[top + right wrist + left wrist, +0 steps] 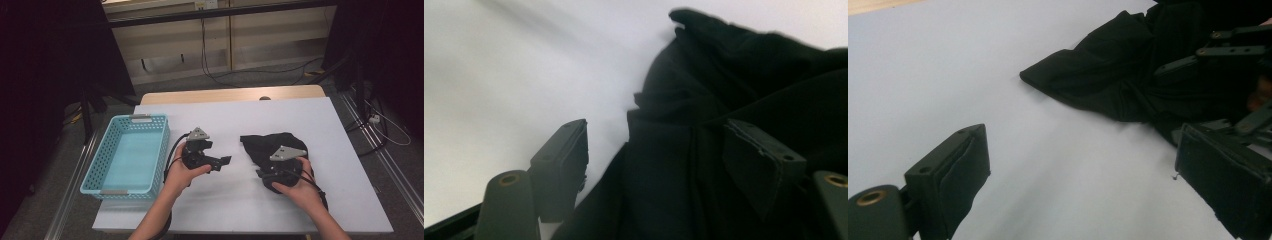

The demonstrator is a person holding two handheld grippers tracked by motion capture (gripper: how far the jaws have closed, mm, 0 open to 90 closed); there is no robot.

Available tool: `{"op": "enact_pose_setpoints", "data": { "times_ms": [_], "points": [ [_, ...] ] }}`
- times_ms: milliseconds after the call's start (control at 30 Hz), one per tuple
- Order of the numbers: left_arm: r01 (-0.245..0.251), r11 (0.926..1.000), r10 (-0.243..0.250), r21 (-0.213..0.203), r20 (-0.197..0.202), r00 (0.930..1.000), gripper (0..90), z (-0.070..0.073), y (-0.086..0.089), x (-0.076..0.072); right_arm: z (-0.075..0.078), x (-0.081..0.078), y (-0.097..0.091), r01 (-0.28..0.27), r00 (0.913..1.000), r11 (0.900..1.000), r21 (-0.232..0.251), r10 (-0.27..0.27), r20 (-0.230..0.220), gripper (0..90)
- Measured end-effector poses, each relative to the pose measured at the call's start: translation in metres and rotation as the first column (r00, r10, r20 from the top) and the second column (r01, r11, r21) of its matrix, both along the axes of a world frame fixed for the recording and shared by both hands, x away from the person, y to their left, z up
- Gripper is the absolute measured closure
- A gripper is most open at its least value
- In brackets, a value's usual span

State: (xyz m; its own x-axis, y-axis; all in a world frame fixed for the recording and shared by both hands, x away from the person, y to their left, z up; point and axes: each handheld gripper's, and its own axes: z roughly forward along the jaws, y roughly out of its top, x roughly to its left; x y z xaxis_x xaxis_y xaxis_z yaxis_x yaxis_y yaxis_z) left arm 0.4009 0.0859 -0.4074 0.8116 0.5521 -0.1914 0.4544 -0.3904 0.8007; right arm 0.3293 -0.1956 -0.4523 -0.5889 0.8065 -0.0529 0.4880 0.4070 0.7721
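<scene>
My right gripper stands wide, jaws straddling the near edge of the crumpled black cloth garment without pinching it. My left gripper, also wide and empty, aims across bare white tabletop; the cloth lies well nearer the right.

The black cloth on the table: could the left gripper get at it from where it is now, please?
Probably yes. The left gripper is open and points toward the black cloth, with bare white table between them. The right gripper already sits over the cloth's near side, so the left-hand edge looks the freest place.
</scene>
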Motion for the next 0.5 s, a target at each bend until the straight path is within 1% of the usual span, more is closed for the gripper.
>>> {"op": "enact_pose_setpoints", "data": {
  "times_ms": [33,67,100,133,167,200,233,267,300,333,367,400,433,467,500],
  "points": [
    [-0.006,0.9999,0.006,-0.009,-0.001,1.0,7.3,-0.001,0.0,0.0,-0.005,0.003,0.002,0.011,0.9999,0.9988,-0.047,-0.011,-0.001,26.6],
    [-0.006,0.9999,0.006,-0.009,-0.001,1.0,7.3,-0.001,0.0,0.0,-0.005,0.003,0.002,0.011,0.9999,0.9988,-0.047,-0.011,-0.001,26.6],
    [-0.005,1.0,0.005,0.0,-0.004,1.0,7.3,-0.001,0.001,0.001,-0.009,0.005,0.001,0.021,0.9998,0.9956,-0.092,-0.02,0.008,33.4],
    [-0.005,1.0,0.005,0.0,-0.004,1.0,7.3,-0.001,0.001,0.001,-0.009,0.005,0.001,0.021,0.9998,0.9956,-0.092,-0.02,0.008,33.4],
    [-0.005,1.0,0.005,-0.005,-0.005,1.0,7.3,-0.002,0.001,0.001,-0.011,0.006,0.0,0.041,0.9986,0.9916,-0.123,-0.037,0.039,43.2],
    [-0.005,1.0,0.005,-0.005,-0.005,1.0,7.3,-0.002,0.001,0.001,-0.011,0.006,0.0,0.041,0.9986,0.9916,-0.123,-0.037,0.039,43.2],
    [-0.005,1.0,0.005,-0.006,-0.006,1.0,7.3,-0.002,0.001,0.001,-0.01,0.006,0.0,0.045,0.9982,0.9893,-0.139,-0.038,0.047,53.1],
    [-0.005,1.0,0.005,-0.006,-0.006,1.0,7.3,-0.002,0.001,0.001,-0.01,0.006,0.0,0.045,0.9982,0.9893,-0.139,-0.038,0.047,53.1],
    [-0.004,1.0,0.004,-0.005,-0.003,1.0,7.3,-0.001,0.002,0.001,-0.009,0.006,-0.004,0.056,0.9965,0.9804,-0.189,-0.044,0.072,70.0],
    [-0.004,1.0,0.004,-0.005,-0.003,1.0,7.3,-0.001,0.002,0.001,-0.009,0.006,-0.004,0.056,0.9965,0.9804,-0.189,-0.044,0.072,70.0],
    [-0.004,1.0,0.004,-0.005,-0.003,1.0,7.3,-0.001,0.002,0.001,-0.008,0.007,-0.009,0.076,0.9962,0.9902,-0.117,-0.071,0.051,73.1],
    [-0.004,1.0,0.004,-0.005,-0.003,1.0,7.3,-0.001,0.002,0.001,-0.008,0.007,-0.009,0.076,0.9962,0.9902,-0.117,-0.071,0.051,73.1],
    [-0.007,1.0,0.007,-0.003,-0.002,1.0,7.3,0.0,0.002,0.001,-0.007,0.007,-0.012,0.086,0.9959,0.994,-0.068,-0.083,0.034,74.5],
    [-0.007,1.0,0.007,-0.003,-0.002,1.0,7.3,0.0,0.002,0.001,-0.007,0.007,-0.012,0.086,0.9959,0.994,-0.068,-0.083,0.034,74.5],
    [-0.011,0.9999,0.011,-0.013,-0.001,0.9999,7.3,0.0,0.003,0.002,-0.004,0.006,-0.014,0.083,0.9965,0.9965,0.013,-0.083,0.011,77.6]
  ]
}}
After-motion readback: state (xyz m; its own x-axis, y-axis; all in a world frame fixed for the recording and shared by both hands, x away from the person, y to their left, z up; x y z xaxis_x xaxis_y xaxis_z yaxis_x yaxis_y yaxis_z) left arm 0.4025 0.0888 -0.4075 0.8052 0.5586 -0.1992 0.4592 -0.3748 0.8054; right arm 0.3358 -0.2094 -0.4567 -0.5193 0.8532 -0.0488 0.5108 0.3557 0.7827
